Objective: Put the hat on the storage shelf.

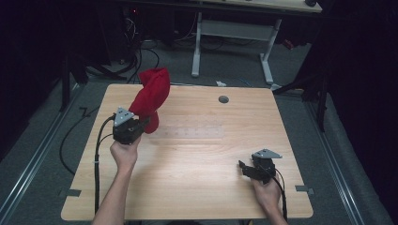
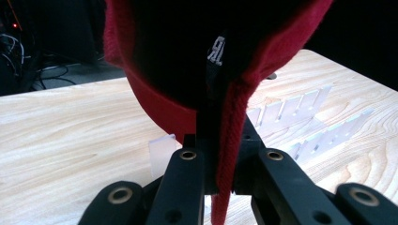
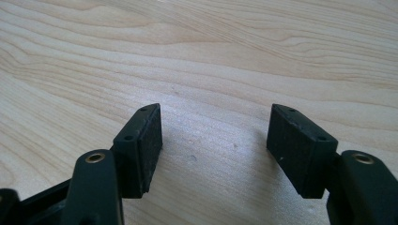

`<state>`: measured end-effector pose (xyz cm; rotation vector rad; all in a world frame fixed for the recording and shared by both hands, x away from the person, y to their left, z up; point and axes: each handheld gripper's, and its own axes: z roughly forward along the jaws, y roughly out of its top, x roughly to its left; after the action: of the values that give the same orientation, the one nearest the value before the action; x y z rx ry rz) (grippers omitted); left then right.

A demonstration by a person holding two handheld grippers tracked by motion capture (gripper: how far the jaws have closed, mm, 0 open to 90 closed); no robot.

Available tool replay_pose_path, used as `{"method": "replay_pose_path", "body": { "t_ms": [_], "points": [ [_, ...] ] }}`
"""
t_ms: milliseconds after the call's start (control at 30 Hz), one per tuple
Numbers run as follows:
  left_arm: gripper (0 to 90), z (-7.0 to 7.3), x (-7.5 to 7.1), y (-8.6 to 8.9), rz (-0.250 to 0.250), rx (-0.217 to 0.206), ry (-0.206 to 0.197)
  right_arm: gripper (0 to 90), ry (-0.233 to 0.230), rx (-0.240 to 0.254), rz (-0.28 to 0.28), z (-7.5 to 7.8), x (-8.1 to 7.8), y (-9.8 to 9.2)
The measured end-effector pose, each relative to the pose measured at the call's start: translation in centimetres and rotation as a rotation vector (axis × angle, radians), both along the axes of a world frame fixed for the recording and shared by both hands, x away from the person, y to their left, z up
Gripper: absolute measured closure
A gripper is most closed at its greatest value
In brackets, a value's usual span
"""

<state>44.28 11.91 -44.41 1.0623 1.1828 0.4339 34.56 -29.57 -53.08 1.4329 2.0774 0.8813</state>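
1. High view: the left hand-held gripper (image 1: 141, 125) is clamped on a red cloth item (image 1: 152, 96), which looks like a knitted hat or pouch, and holds it up off the surface (image 1: 197, 159) so that the fabric stands above the jaws.
2. Left gripper view: the jaws are pressed together on a doubled red hem (image 2: 230, 140), with the dark inside of the cloth and a small white label (image 2: 216, 50) just above them. So the pick-up looks done.
3. Beyond the red cloth item, a clear plastic divider rack (image 2: 300, 122) lies flat on the surface; in the high view it shows only as a faint pale strip to the right of the cloth.
4. The right hand-held gripper (image 1: 245, 168) rests well apart from the red cloth item, near the front right of the surface. In the right gripper view its jaws stand apart with nothing but bare wood (image 3: 211, 70) between them.
5. My reading: the cloth is lifted but not yet placed, opened or folded, and the free gripper has not joined in. Whatever is to be done with the cloth is still ahead.
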Motion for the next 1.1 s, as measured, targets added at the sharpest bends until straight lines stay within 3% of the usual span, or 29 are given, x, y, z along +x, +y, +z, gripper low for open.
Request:
{"method": "replay_pose_path", "body": {
  "t_ms": [333,567,767,900,1100],
  "points": [
    [84.2,-1.9,-0.5,-0.1,-0.013,0.01,0.033,36.3,0.001,-0.001,0.002,0.0,0.0,0.0],
    [81.1,-2.8,-1.3,0.3,-0.033,-0.002,0.101,36.3,0.002,0.0,0.0,0.0,0.0,0.0],
    [60.3,-3.3,-2.2,1.0,-0.032,-0.008,0.157,36.2,0.001,-0.001,0.002,0.0,0.0,0.0],
    [47.8,-3.8,-3.1,1.3,-0.013,-0.01,0.169,36.2,0.001,-0.001,0.002,0.0,0.0,0.0],
    [40.9,-4.3,-4.5,1.6,0.015,-0.001,0.179,35.7,0.002,-0.001,0.004,0.0,0.0,0.0]
  ]
}}
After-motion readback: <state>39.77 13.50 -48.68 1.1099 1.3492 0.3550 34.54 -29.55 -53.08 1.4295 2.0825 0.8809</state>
